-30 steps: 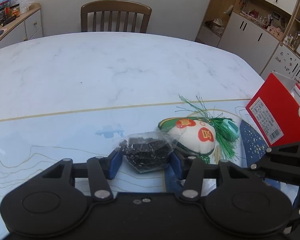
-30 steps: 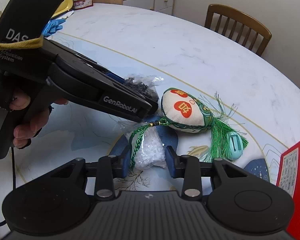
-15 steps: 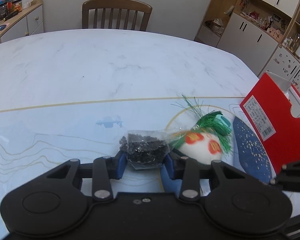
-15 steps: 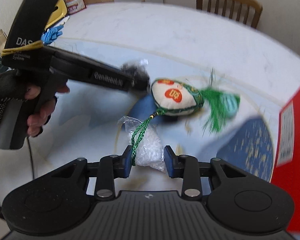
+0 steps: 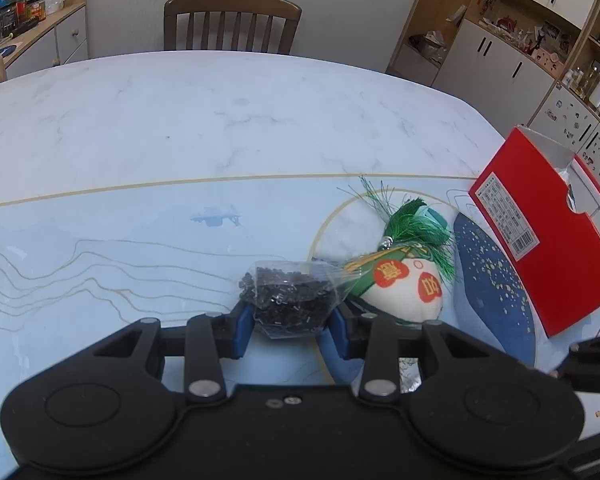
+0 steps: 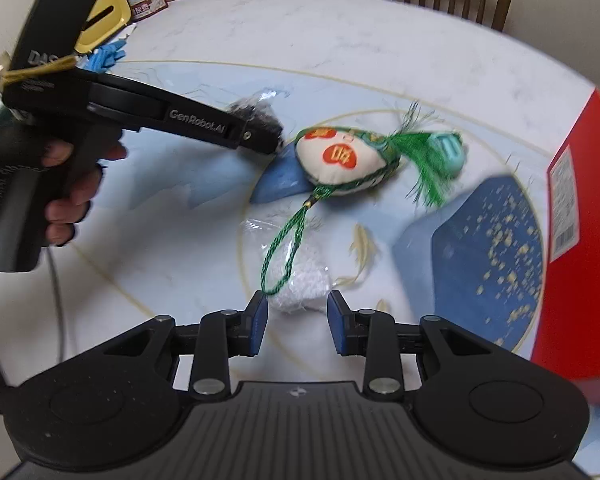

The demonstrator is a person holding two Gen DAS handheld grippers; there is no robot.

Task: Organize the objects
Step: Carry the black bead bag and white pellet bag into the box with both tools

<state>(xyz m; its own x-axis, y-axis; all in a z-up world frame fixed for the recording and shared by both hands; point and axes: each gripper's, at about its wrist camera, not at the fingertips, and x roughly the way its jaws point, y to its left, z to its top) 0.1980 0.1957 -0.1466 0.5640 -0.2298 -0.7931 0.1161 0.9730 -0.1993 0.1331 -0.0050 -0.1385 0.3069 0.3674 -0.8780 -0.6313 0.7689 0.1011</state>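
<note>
With the left gripper (image 5: 290, 322) jaws clamped on the bag of black beads (image 5: 288, 300) above the desk (image 5: 180, 120), and the right gripper (image 6: 296, 322) jaws apart around the white bead bag (image 6: 300, 280), we should close squarely, avoiding the green cord loop (image 6: 282, 254) at 11 o'clock.

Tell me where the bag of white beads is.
In the right wrist view, the bag of white beads lies just ahead of the right gripper, under the sachet's green cord loop.

The table (image 5: 220, 120) is white marble with gold lines. The pouch (image 5: 404, 292) is cream with red patches and a green tassel; at 3 o'clock stands a red box (image 5: 552, 248).
</note>
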